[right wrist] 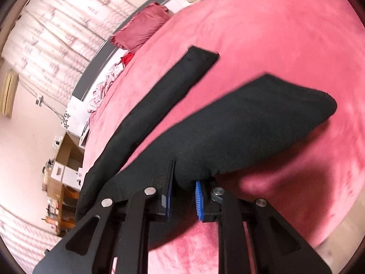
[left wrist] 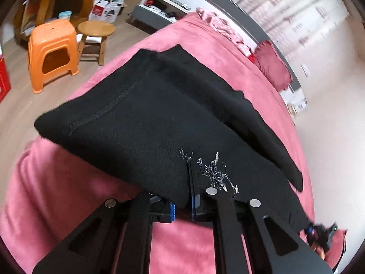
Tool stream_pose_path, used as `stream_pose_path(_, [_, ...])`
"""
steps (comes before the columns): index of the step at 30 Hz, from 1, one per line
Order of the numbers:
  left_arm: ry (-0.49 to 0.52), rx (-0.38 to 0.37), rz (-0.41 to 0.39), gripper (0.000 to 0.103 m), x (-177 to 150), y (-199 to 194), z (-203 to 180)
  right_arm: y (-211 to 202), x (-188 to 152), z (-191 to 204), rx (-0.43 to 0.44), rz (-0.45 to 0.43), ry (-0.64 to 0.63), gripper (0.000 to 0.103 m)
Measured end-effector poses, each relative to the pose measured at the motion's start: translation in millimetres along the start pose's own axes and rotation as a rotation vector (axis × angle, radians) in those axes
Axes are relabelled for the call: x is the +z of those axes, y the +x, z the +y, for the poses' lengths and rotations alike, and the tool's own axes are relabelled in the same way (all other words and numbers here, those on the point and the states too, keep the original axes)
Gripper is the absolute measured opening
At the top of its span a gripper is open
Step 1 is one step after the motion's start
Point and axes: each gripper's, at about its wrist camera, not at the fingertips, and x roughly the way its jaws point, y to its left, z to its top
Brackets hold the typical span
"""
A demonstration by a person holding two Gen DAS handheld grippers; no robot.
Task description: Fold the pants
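Observation:
Black pants (left wrist: 148,114) with a silver embroidered motif (left wrist: 216,173) lie spread over a pink bed cover (left wrist: 57,194), their near edge lifted off it. My left gripper (left wrist: 183,205) is shut on that edge, with cloth bunched between its blue pads. In the right wrist view the pants (right wrist: 251,125) hang raised above the pink cover (right wrist: 273,34), and one leg (right wrist: 159,102) stretches away to the upper left. My right gripper (right wrist: 183,198) is shut on a thick fold of the black cloth. My right gripper (left wrist: 319,230) also shows, small and blurred, at the cloth's far corner.
An orange plastic stool (left wrist: 52,52) and a round wooden stool (left wrist: 95,28) stand on the wooden floor left of the bed. A dark red pillow (left wrist: 271,66) (right wrist: 141,29) lies by the grey headboard (left wrist: 239,16). Cardboard boxes (right wrist: 68,155) sit beside the bed.

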Motion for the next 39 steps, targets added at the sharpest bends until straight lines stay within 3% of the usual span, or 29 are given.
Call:
stream_pose_path(6, [-0.05, -0.022, 0.072, 0.008, -25, -27, 25, -21, -3, -5, -0.013, 0.013, -0.004, 0.015])
stream_pose_path(11, [-0.034, -0.013, 0.117, 0.008, -53, -48, 28, -34, -15, -23, -0.055, 0.048, -0.009, 0.015])
stream_pose_path(16, [-0.073, 0.024, 0.189, 0.008, -76, -39, 39, -19, -25, -53, -0.096, 0.118, 0.026, 0.016])
stream_pose_path(18, [-0.102, 0.04, 0.219, 0.008, -76, -34, 44, -10, -26, -65, -0.107, 0.158, 0.061, 0.032])
stream_pose_path(19, [-0.097, 0.042, 0.221, 0.009, -75, -34, 44, -9, -25, -70, -0.091, 0.158, 0.086, 0.039])
stream_pose_path(20, [-0.079, 0.051, 0.214, 0.011, -74, -36, 41, -12, -20, -79, -0.043, 0.128, 0.137, 0.051])
stream_pose_path(21, [-0.064, 0.062, 0.206, 0.017, -74, -38, 38, -15, -16, -84, -0.032, 0.106, 0.165, 0.065])
stream_pose_path(22, [-0.049, 0.079, 0.198, 0.029, -71, -40, 35, -18, -11, -91, -0.036, 0.073, 0.198, 0.068])
stream_pose_path(23, [-0.037, 0.102, 0.184, 0.038, -70, -43, 34, -23, -2, -101, -0.046, 0.026, 0.241, 0.067])
stream_pose_path(24, [-0.038, 0.103, 0.174, 0.044, -69, -43, 34, -24, 6, -110, -0.05, 0.002, 0.271, 0.058])
stream_pose_path(25, [-0.046, 0.097, 0.172, 0.044, -68, -44, 36, -23, 16, -118, -0.06, -0.004, 0.295, 0.047])
stream_pose_path(26, [-0.05, 0.099, 0.173, 0.044, -69, -42, 37, -21, 25, -124, -0.076, 0.003, 0.306, 0.024])
stream_pose_path(27, [-0.052, 0.102, 0.174, 0.044, -69, -42, 38, -21, 32, -126, -0.095, 0.009, 0.308, 0.014])
stream_pose_path(29, [-0.047, 0.113, 0.167, 0.044, -70, -44, 36, -26, 48, -118, -0.099, -0.004, 0.24, 0.011])
stream_pose_path(32, [-0.047, 0.134, 0.152, 0.044, -69, -46, 34, -41, 62, -90, -0.148, -0.079, 0.033, 0.01])
stream_pose_path(35, [-0.081, 0.12, 0.135, 0.044, -71, -50, 38, -38, 64, -95, -0.223, -0.086, 0.008, 0.01])
stream_pose_path(37, [-0.115, 0.106, 0.127, 0.044, -71, -55, 43, -25, 54, -109, -0.36, -0.049, 0.009, 0.023])
stream_pose_path(39, [-0.152, 0.093, 0.114, 0.044, -69, -61, 49, -17, 51, -124, -0.473, -0.043, 0.031, 0.048])
